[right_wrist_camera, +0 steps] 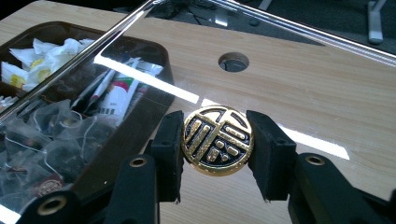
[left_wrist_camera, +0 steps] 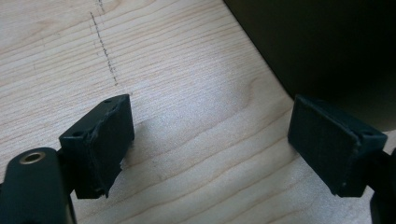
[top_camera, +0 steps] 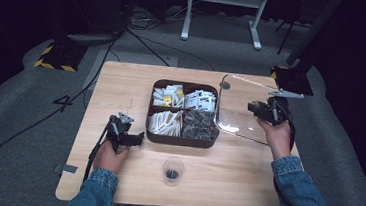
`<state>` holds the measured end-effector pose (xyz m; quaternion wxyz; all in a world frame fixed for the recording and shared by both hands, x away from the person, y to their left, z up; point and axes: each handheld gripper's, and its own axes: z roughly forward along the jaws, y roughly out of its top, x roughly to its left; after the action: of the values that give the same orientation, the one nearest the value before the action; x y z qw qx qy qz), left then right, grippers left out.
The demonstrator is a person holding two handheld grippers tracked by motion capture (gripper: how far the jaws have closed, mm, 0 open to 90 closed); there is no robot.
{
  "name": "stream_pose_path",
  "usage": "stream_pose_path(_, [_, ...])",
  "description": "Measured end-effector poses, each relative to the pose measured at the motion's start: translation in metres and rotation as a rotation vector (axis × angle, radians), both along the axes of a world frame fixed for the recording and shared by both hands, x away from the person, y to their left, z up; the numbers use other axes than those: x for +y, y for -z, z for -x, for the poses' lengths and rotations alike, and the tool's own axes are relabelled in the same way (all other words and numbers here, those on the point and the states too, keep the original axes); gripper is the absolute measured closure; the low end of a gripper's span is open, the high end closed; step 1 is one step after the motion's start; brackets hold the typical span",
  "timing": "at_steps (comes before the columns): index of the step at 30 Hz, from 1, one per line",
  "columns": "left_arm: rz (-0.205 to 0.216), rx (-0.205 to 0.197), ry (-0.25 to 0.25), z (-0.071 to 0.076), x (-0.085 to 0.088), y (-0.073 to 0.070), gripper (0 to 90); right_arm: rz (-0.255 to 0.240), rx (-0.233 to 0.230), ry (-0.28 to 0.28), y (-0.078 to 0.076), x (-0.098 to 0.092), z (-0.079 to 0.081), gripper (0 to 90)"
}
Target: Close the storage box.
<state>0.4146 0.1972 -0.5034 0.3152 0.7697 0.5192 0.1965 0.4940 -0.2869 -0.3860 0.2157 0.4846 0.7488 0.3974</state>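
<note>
A dark brown box (top_camera: 180, 142) with four compartments of sachets and tea bags stands mid-table. To its right, a clear lid (top_camera: 237, 115) is tilted above the table, its edge over the box's right side. In the right gripper view, my right gripper (right_wrist_camera: 215, 140) is shut on the lid's round gold-and-black knob (right_wrist_camera: 217, 154), one pad on each side. My left gripper (top_camera: 137, 138) rests at the box's front left corner. In the left gripper view it (left_wrist_camera: 210, 140) stands open over bare wood, with the dark box wall (left_wrist_camera: 327, 46) just beyond.
A clear plastic cup (top_camera: 172, 171) with something dark at the bottom stands near the front edge, before the box. A round hole (right_wrist_camera: 233, 61) in the tabletop shows through the lid. Cables lie on the floor behind the table (top_camera: 122, 87).
</note>
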Motion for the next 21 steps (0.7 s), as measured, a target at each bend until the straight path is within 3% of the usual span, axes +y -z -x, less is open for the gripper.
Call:
stream_pose_path(10, [0.0, 0.0, 0.0, 0.0, 0.0, 0.0, 15.0, -0.006, -0.012, -0.058, -0.019, 0.03, -0.011, 58.4])
stream_pose_path(21, [0.0, 0.0, -0.004, 0.0, 0.0, 0.0, 15.1, -0.009, -0.029, -0.133, -0.029, 0.073, -0.02, 58.4])
